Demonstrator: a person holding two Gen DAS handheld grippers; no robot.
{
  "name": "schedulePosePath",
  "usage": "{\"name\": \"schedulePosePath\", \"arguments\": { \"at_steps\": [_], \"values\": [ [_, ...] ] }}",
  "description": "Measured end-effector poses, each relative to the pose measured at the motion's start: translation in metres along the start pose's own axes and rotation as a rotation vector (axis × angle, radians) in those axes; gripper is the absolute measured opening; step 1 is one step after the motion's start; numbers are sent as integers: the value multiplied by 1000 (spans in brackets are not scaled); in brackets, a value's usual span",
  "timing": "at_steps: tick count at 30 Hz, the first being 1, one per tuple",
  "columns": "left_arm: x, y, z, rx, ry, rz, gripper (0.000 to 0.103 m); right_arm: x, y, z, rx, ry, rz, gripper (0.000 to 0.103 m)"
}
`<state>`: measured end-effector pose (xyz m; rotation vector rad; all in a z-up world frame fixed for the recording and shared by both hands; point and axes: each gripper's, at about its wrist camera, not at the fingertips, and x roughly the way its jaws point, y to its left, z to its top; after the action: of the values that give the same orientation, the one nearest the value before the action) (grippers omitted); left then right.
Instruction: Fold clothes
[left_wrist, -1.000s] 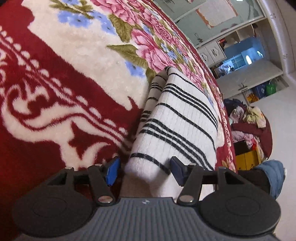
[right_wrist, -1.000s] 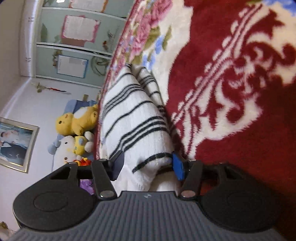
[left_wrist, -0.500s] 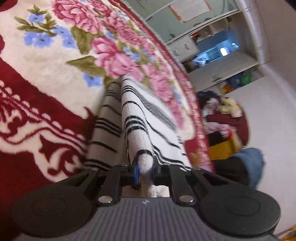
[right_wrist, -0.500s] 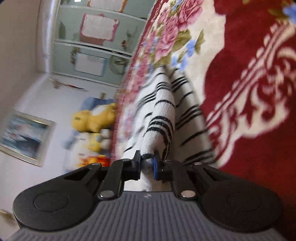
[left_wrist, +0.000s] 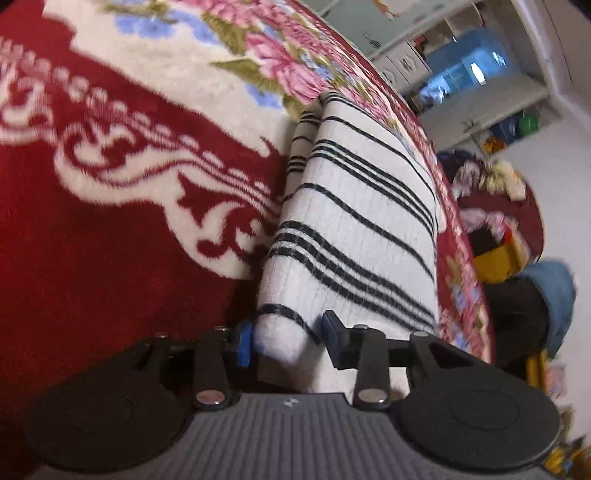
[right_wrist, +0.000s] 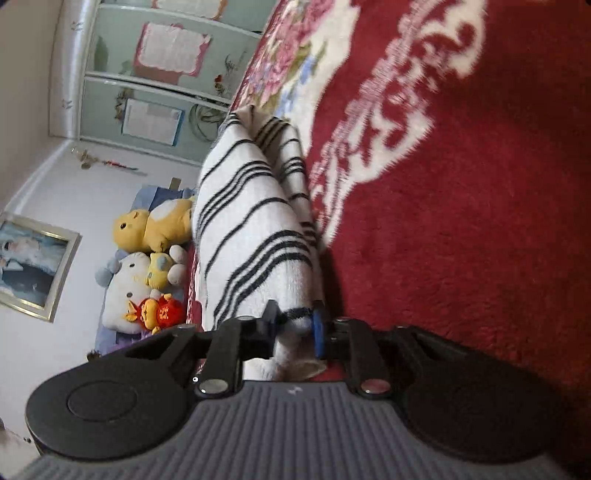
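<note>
Letting go on the left: your left tongs (left_wrist: 286, 338) were clamped on the striped garment (left_wrist: 354, 221) half a second ago and now stand spread around its near corner. Right tongs (right_wrist: 295, 323) still pinch their corner. Garment lies doubled on the red floral blanket (left_wrist: 110, 229), running toward 12 o'clock. That fold looks laid; right release likely follows.

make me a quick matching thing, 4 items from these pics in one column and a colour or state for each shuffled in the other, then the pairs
Things:
1. striped garment
2. blanket
3. bear plush
4. left hand-held gripper

Colour or state:
A. yellow
B. open around a fabric corner
C. white with black stripes
D. red with floral pattern

Pairs: 1-C, 2-D, 3-A, 4-B
</note>
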<state>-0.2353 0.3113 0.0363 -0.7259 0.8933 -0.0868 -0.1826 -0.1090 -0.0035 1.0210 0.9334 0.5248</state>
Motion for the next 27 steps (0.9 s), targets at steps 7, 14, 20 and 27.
{"name": "schedulePosePath", "arguments": {
  "at_steps": [7,14,20,27],
  "values": [
    [-43,-29,15,141,-154,82,32,-13,33,24,-78,-119,3,33],
    [13,-113,80,305,-202,-98,0,48,95,62,-229,-83,72,28],
    [76,-130,122,222,-172,-92,0,115,138,104,-262,-32,124,24],
    [166,-107,123,235,-50,55,4,202,42,141,-12,114,43,0]
  ]
}}
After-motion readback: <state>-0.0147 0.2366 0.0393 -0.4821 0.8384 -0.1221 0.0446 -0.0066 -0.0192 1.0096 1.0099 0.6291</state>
